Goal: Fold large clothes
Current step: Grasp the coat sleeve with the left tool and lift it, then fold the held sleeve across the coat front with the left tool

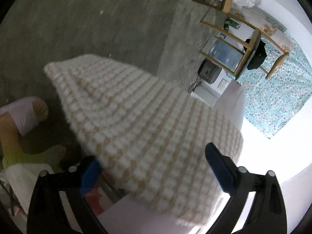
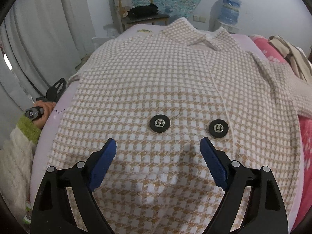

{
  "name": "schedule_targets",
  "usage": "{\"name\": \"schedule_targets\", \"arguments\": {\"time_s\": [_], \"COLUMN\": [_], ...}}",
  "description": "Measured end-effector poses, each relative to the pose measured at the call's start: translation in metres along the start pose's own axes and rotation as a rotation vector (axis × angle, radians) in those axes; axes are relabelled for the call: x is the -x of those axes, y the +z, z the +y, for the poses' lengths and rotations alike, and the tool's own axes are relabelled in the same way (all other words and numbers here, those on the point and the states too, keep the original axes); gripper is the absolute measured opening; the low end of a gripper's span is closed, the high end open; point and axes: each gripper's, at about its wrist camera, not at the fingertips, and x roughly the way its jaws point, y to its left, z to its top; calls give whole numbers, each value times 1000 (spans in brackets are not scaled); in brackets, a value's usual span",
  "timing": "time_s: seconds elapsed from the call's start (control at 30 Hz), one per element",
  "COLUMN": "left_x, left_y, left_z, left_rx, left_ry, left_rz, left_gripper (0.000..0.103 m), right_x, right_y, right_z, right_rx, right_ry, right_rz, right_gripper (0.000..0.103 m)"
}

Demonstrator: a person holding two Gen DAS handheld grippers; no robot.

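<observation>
A checked coat (image 2: pixel 156 81), woven in white and tan squares with a turned-down collar at its far end, lay spread front-up over a pale lilac bed (image 2: pixel 42 156), filling the space ahead of the right gripper (image 2: pixel 158 148). Two black buttons (image 2: pixel 160 124) sat just beyond that gripper's blue fingertips (image 2: pixel 109 146), one ahead of each, and the fabric puckered slightly in the gap between the jaws. The jaws stood wide apart above the cloth, gripping nothing. Off to the left of them, at the bed's edge, a hand (image 2: pixel 43 113) in a fluffy white sleeve with a green cuff (image 2: pixel 27 128) held the other tool. The left gripper (image 1: pixel 152 159), seen in its own rolled view, also stood wide, with a fold of the coat (image 1: pixel 136 113) lying between its blue pads (image 1: pixel 216 167) and draping off the bed's edge toward the concrete floor (image 1: pixel 87 19); whether the pads touched it could not be told through the blur.
</observation>
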Motion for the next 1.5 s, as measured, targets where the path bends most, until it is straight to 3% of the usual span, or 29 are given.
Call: {"name": "schedule_targets", "arguments": {"time_s": [0.07,0.13,0.17,0.2,0.33,0.43,0.53,0.6,0.67,0.77,0.87,0.93,1.0,1.07,1.1,1.23,1.33,1.5], "left_x": [2,3,6,12,45,67,64,47,18,-41,-98,-125,-146,-154,-153,-132,-124,-120], "left_y": [5,8,7,2,-48,-118,-231,-299,-360,-427,-455,-449,-444,-437,-436,-437,-416,-378], "left_z": [-8,-19,-32,-41,-105,-161,-218,-234,-237,-215,-161,-132,-95,-76,-70,-60,-57,-53], "left_rx": [-37,-77,-137,-188,-518,-794,-1199,-1421,-1605,-1769,-1824,-1812,-1778,-1780,-1787,-1786,-1755,-1645], "left_ry": [43,77,121,168,306,342,359,337,332,400,512,593,687,752,763,709,754,834], "left_rz": [-47,-98,-135,-179,-419,-587,-698,-660,-554,-314,-100,-25,44,29,14,-21,-96,-115], "left_gripper": [73,44,36,17,10,10,10,10,11,11,13,37,50,55,63,84,89,90], "right_x": [3,9,12,15,23,31,41,46,51,60,65,67,68,66,63,47,31,14], "right_y": [1,1,0,1,0,-4,-8,-12,-16,-24,-32,-38,-44,-50,-53,-58,-62,-66], "right_z": [0,1,1,0,-5,-8,-14,-16,-21,-30,-45,-57,-68,-78,-84,-94,-100,-98], "right_rx": [-1,-6,-9,-13,-22,-29,-39,-47,-62,-90,-117,-144,-166,-192,-204,-217,-218,-186], "right_ry": [-6,-13,-16,-19,-29,-32,-33,-37,-41,-50,-69,-77,-83,-87,-86,-77,-64,-80], "right_rz": [-7,-20,-26,-33,-49,-66,-84,-97,-108,-119,-116,-109,-99,-84,-73,-19,24,68], "right_gripper": [83,83,83,83,83,83,83,83,83,83,83,85,86,88,90,92,94,95]}}
